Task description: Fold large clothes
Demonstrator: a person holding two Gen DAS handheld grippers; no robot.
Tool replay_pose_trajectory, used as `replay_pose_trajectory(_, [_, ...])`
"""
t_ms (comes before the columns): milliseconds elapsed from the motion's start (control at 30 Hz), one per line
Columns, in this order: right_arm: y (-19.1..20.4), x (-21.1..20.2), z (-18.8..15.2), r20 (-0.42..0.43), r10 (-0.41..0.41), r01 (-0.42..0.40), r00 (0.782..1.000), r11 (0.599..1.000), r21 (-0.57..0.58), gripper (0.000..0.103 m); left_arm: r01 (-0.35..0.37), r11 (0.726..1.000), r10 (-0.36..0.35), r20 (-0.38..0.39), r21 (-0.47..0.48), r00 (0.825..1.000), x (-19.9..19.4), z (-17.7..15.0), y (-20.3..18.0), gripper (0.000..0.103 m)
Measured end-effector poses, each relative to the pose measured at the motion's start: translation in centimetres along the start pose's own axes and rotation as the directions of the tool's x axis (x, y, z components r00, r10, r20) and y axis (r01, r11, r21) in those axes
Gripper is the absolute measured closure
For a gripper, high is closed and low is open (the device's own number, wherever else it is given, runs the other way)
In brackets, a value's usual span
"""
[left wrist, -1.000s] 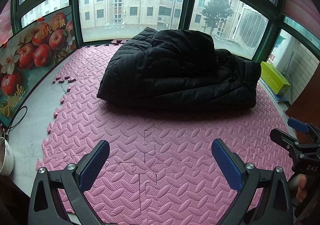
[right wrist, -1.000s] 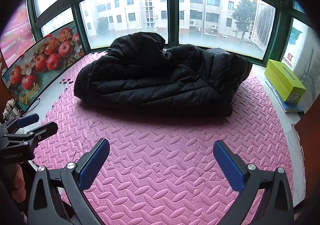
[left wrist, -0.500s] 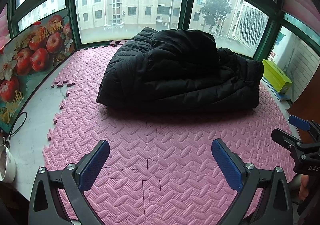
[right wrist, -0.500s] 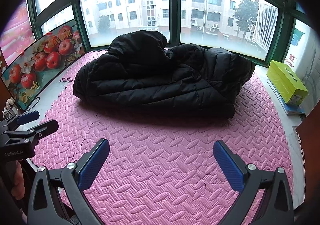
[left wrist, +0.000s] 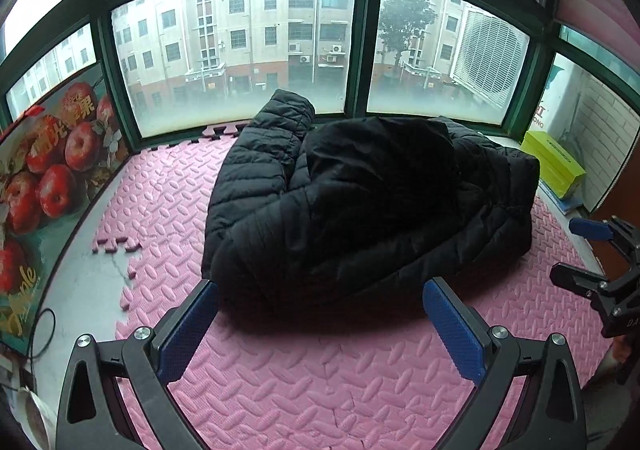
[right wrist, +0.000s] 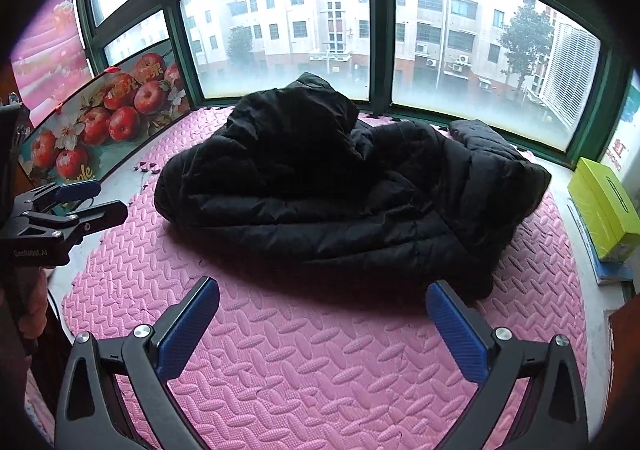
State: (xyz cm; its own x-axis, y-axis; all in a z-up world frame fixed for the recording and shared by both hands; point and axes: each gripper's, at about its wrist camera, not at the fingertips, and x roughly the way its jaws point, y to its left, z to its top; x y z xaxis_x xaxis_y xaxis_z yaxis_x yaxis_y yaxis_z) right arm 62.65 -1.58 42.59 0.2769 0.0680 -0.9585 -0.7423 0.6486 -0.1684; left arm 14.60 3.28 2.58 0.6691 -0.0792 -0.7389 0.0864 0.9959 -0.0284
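Left wrist view. Left gripper (left wrist: pixel 320 320), jaws spread wide, nothing between them, hovers just above the pink foam mat (left wrist: pixel 280 390). Black puffer jacket (left wrist: pixel 368 202) lies bunched mid-mat, straight ahead; its near hem sits just beyond the fingertips, close to touching at the left pad (left wrist: pixel 188 330). Long axis runs approx. left–right across the view. Right gripper (left wrist: pixel 592 262) shows at the right edge, beside the jacket's right end.

Right wrist view. Right gripper (right wrist: pixel 322 320), jaws likewise wide apart and empty, over the mat (right wrist: pixel 300 370). Jacket (right wrist: pixel 340 186) ahead, w/ a clear strip of mat between hem and fingertips; its nearest corner lies toward the right pad (right wrist: pixel 456 330). Left gripper (right wrist: pixel 76 202) at far left, jaws apart.

Judgement: left gripper is nearer; each would likely take its own end of the hem.
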Motion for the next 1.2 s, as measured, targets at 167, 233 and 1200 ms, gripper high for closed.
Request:
replay_pose_trajectory(167, [-0.9,1.8,4.1,0.008,0.053,-0.052,0.999,0.998,-0.021,0.000,0.022,0.997,-0.022,-0.003,0.077,1.000,2.7,3.8,0.6,0.000])
replay_pose_trajectory(233, [-1.2,2.7,5.4,0.009,0.090,-0.090,0.996,0.996,-0.015,0.000,0.046,0.995,-0.044,-0.020,0.091,0.999,4.2,4.9,0.7,0.000])
replay_pose_trajectory(1200, [1.6,4.6,7.5,-0.038,0.081,-0.083,0.996,0.994,-0.075,0.085,0.155,0.981,-0.144,-0.097,0.117,0.985,7.7,2.6,1.7,0.071])
